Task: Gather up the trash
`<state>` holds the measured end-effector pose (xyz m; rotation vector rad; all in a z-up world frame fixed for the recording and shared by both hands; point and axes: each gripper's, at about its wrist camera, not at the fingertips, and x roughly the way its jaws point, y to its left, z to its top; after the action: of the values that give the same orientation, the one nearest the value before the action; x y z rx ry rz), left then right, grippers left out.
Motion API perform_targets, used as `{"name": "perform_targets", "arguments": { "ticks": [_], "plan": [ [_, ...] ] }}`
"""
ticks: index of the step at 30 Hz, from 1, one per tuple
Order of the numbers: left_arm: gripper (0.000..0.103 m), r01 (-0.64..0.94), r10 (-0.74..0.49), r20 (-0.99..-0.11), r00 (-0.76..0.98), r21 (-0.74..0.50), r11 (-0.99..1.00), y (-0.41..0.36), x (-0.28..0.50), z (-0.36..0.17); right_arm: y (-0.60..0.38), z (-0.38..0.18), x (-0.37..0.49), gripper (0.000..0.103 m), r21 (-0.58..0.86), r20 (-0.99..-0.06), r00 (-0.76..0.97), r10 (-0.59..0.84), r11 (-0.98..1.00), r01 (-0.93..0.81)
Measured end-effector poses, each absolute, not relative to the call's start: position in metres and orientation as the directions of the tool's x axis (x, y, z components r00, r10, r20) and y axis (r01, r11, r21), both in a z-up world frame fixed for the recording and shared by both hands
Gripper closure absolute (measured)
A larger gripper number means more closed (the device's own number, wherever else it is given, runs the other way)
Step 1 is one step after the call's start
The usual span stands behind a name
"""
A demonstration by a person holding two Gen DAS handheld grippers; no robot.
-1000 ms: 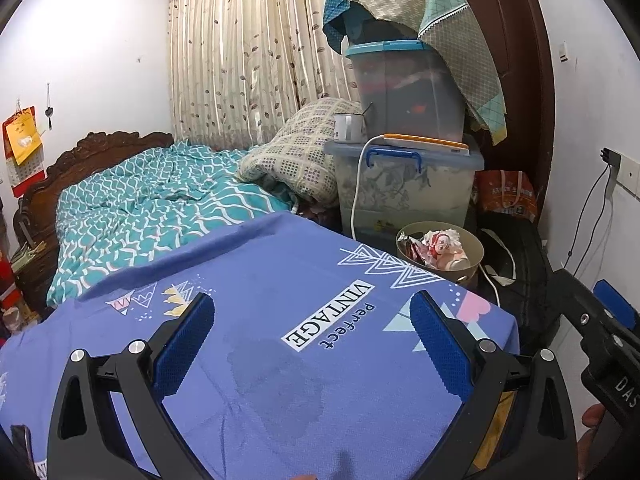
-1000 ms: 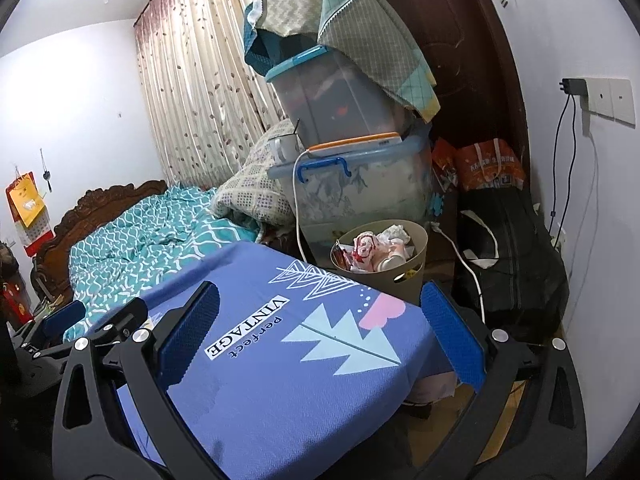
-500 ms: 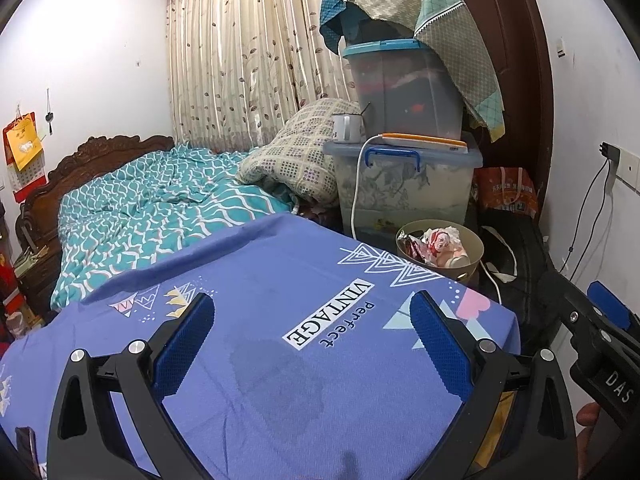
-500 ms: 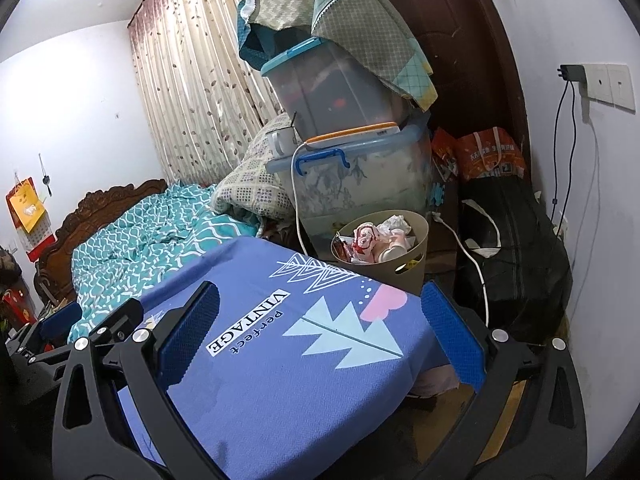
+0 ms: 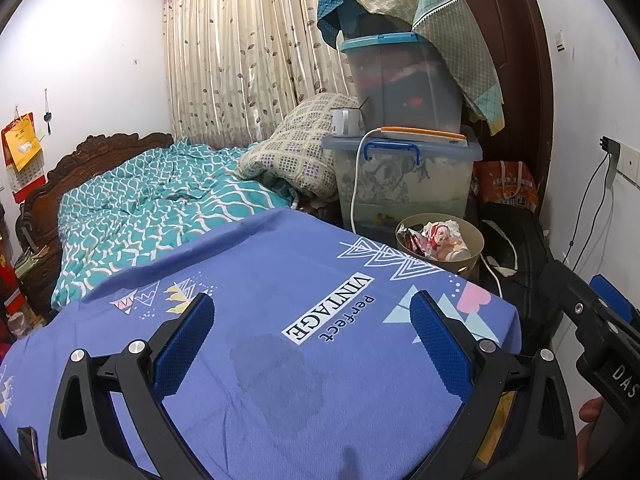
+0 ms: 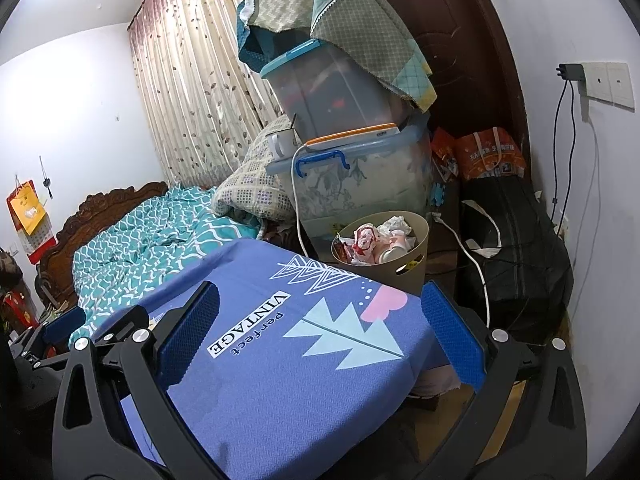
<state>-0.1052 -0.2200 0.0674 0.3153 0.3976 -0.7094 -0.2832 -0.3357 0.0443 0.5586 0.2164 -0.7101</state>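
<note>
One beige wastebasket (image 5: 472,256) stands on the floor past the far corner of the table, heaped with crumpled paper and wrappers (image 5: 438,236); in the right wrist view the same wastebasket (image 6: 404,268) shows a cut-out handle in its wall. We hold both grippers low over the blue cloth (image 5: 280,280) printed "VINTAGE perfect", which bears a dark damp patch near us. Our left gripper (image 5: 312,332) has its jaws spread wide with nothing between the blue pads, and our right gripper (image 6: 320,328) is spread just as wide and equally empty. Compared with a second ago, our right gripper has edged forward and upward, so the wastebasket sits a little lower and nearer in its view; the left view has barely shifted, and the jaws have not changed their spread. Behind the wastebasket rise two stacked storage bins (image 5: 404,184) draped with a patterned cloth, a white cable trailing down their front. A black bag (image 6: 516,248) lies to the right against the wall, and a bed with a teal quilt (image 5: 160,200) fills the left.
</note>
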Motion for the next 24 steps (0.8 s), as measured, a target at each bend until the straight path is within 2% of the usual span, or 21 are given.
{"name": "perform_targets", "arguments": {
  "ticks": [24],
  "plan": [
    [0.009, 0.683, -0.544, -0.486, 0.683, 0.161, 0.713, -0.220, -0.100, 0.056, -0.336, 0.035, -0.280, 0.003, 0.419, -0.390, 0.744, -0.543, 0.614, 0.669]
  ]
}}
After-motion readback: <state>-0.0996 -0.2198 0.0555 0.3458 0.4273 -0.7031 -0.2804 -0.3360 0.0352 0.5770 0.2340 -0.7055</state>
